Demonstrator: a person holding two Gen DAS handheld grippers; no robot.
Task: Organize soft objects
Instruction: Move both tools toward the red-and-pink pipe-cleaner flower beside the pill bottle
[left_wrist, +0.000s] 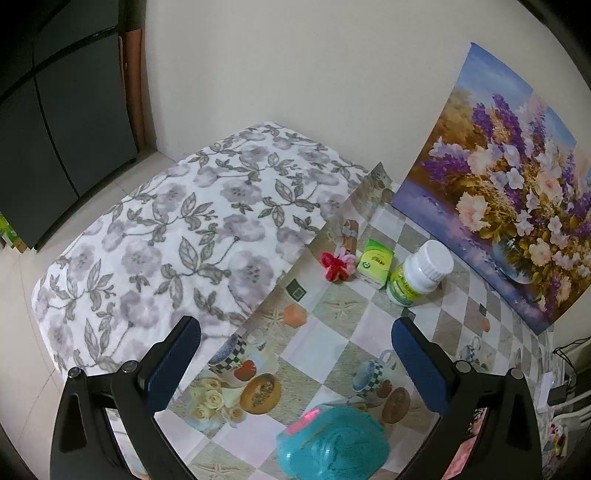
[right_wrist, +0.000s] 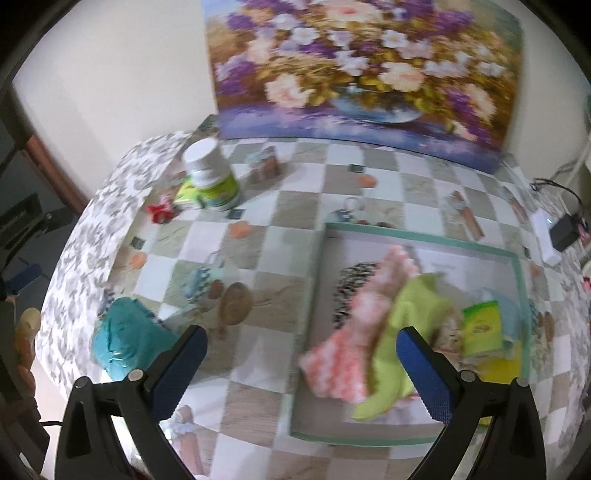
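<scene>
Right view motion-blurred; teal cloth (left_wrist: 332, 443) cut by bottom edge in left view.

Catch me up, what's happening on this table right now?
A person holds two tongs over the checkered tablecloth, and both are open and empty. The right tongs hover by the shallow green-rimmed tray, which holds a pink knitted cloth and a lime-green cloth. The left tongs hang above a crumpled teal soft item lying outside the tray.

I am seeing pink cloth (right_wrist: 347, 354), lime cloth (right_wrist: 402, 332) and zebra cloth (right_wrist: 349, 291) lying crumpled in tray (right_wrist: 417, 236); teal cloth (right_wrist: 125, 343) lying on bench (right_wrist: 295, 206).
</scene>
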